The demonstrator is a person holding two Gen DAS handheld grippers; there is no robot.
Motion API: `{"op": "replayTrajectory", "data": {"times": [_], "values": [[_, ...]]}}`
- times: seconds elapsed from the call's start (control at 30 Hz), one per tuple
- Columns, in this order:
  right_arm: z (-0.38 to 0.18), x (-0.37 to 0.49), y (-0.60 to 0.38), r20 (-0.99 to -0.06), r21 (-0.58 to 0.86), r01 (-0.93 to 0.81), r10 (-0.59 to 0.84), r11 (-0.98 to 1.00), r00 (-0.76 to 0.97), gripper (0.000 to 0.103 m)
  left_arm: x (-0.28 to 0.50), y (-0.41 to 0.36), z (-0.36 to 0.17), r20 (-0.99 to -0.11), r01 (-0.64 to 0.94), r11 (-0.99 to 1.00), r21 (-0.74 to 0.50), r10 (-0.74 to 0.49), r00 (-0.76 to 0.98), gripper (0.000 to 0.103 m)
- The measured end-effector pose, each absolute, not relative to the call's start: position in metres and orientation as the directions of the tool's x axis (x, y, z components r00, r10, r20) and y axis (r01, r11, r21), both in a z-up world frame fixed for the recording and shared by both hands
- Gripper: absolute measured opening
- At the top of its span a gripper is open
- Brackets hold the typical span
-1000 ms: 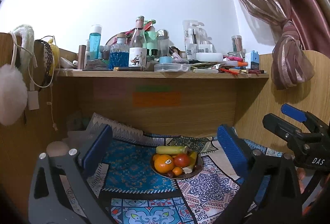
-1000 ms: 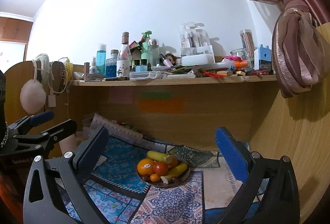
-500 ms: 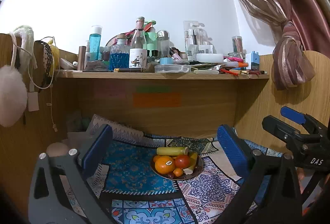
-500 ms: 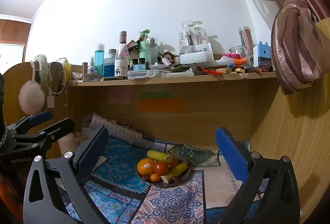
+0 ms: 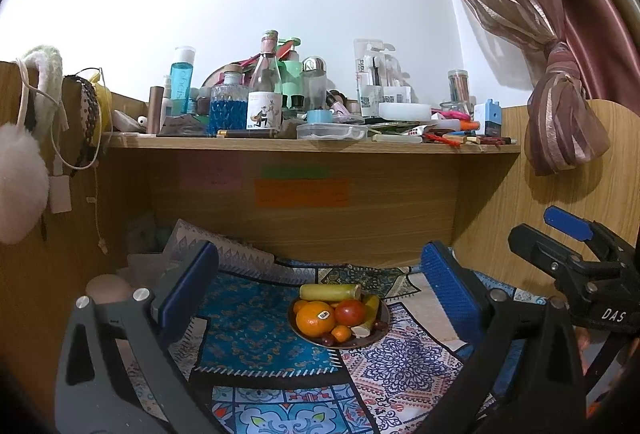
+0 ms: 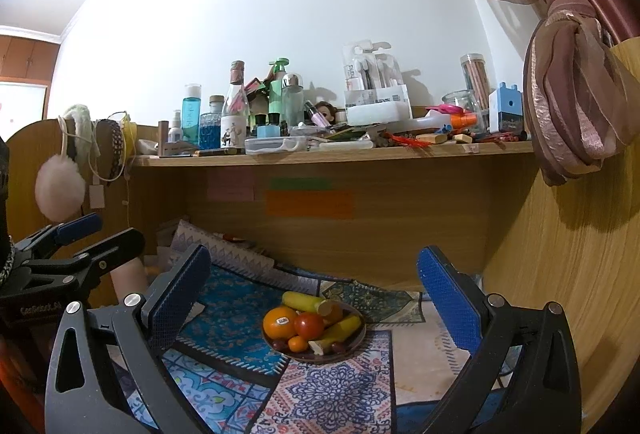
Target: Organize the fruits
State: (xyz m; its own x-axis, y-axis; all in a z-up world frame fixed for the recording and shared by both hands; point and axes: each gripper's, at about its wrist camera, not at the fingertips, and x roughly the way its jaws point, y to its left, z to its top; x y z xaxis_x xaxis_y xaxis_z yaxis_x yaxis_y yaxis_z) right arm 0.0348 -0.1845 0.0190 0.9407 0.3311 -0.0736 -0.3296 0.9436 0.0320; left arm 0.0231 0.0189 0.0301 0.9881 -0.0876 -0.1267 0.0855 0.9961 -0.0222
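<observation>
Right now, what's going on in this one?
Nothing is held yet. Both tongs, left tongs and right tongs, are open and empty, hanging above the patterned cloth and pointed at a plate of fruit under the cluttered shelf. The plate holds a stickered orange, a tomato, bananas and smaller fruit. Sorting has not started.

Left wrist view: looks forward and level between the spread fingers of the left hand-held gripper (image 5: 320, 286), facing the wooden back panel, from well back. Right wrist view: same heading, set further right, beside the wooden side wall (image 6: 560, 274), through the right hand-held gripper (image 6: 314, 286). Both views share the round dark plate of fruit (image 5: 382, 328) (image 6: 356, 340), the patterned blue cloth (image 5: 248, 330) and the cluttered wooden shelf (image 5: 312, 145). Each view catches the other gripper at its edge.
</observation>
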Motion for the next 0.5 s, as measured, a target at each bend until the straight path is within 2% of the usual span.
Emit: {"op": "replayTrajectory", "data": {"times": [0.5], "values": [[0.0210, 0.0392, -0.1876, -0.066, 0.031, -0.353, 0.355, 0.935, 0.933, 0.103, 0.0274, 0.0190, 0.0273, -0.149, 0.107, 0.994, -0.032, -0.110, 0.983, 0.103]]}}
